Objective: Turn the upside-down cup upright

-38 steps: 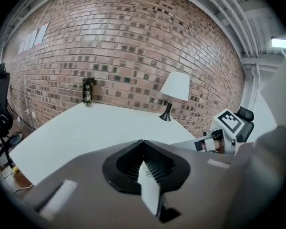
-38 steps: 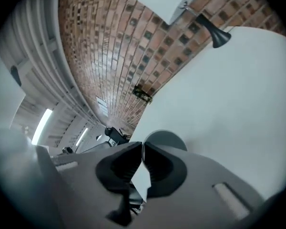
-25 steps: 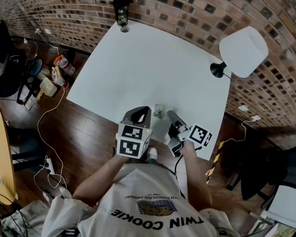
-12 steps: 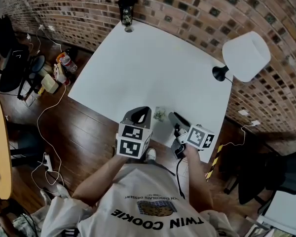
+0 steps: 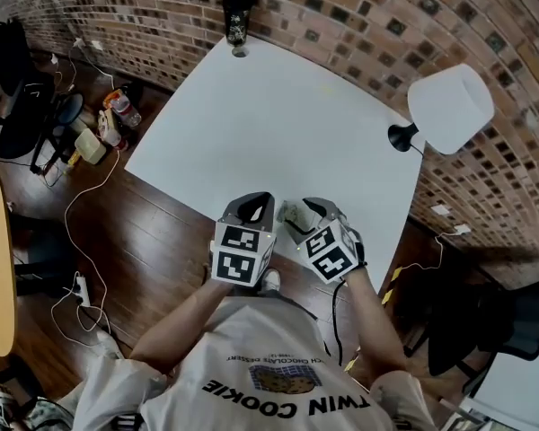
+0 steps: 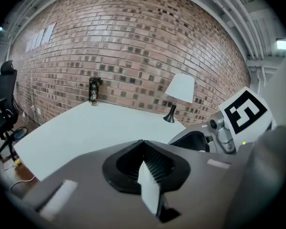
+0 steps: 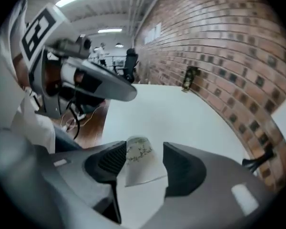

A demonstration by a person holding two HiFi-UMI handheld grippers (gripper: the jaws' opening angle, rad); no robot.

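While the left claw point(image 5: 253, 206) hangs pressed together at the lower centre of the head view, over the near edge of the white surface point(image 5: 269, 124), the patterned cup point(image 5: 290, 211) sits just right of it. It lies between the jaws of the right claw point(image 7: 144, 151), which are opening, with a gap beside one pad.
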